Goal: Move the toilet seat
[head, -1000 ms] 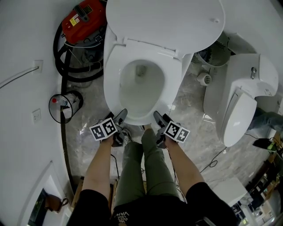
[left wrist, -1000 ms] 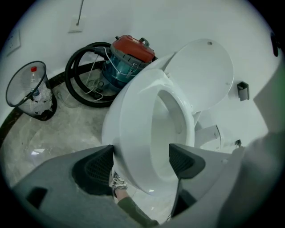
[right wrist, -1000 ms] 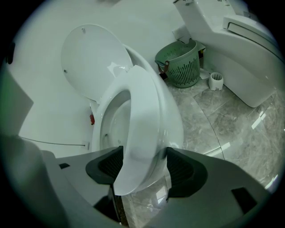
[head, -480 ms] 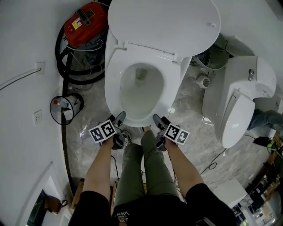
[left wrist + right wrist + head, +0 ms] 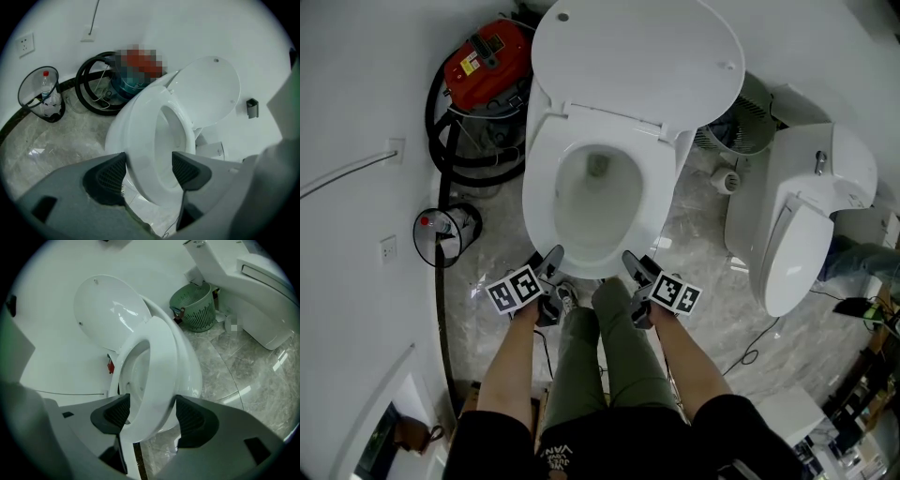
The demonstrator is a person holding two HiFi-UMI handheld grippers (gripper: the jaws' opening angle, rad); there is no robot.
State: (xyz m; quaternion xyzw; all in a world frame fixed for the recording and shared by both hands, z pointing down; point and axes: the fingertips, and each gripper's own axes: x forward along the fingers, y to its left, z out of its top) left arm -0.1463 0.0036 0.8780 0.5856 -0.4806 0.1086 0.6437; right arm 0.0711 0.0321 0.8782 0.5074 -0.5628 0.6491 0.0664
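The white toilet seat (image 5: pixel 536 199) lies down on the bowl, and the lid (image 5: pixel 637 61) stands up behind it. My left gripper (image 5: pixel 549 264) is at the front left of the rim. Its jaws are closing with the seat's front edge (image 5: pixel 145 122) between them, the pads (image 5: pixel 110 173) close against it. My right gripper (image 5: pixel 634 267) is at the front right. Both its pads (image 5: pixel 112 413) sit against the seat rim (image 5: pixel 159 362), which fills the gap between the jaws. In both gripper views the toilet appears turned on its side.
A red vacuum (image 5: pixel 487 56) with a black hose (image 5: pixel 450 141) stands left of the toilet, and a wire bin (image 5: pixel 441 234) holding a bottle is nearer. A green basket (image 5: pixel 741 131), a paper roll (image 5: pixel 727 181) and a second toilet (image 5: pixel 806 216) are on the right. The person's legs (image 5: pixel 600 356) are below.
The left gripper's jaws have narrowed around the seat's front edge. Both grippers have stayed at the front rim while the head view shifted slightly.
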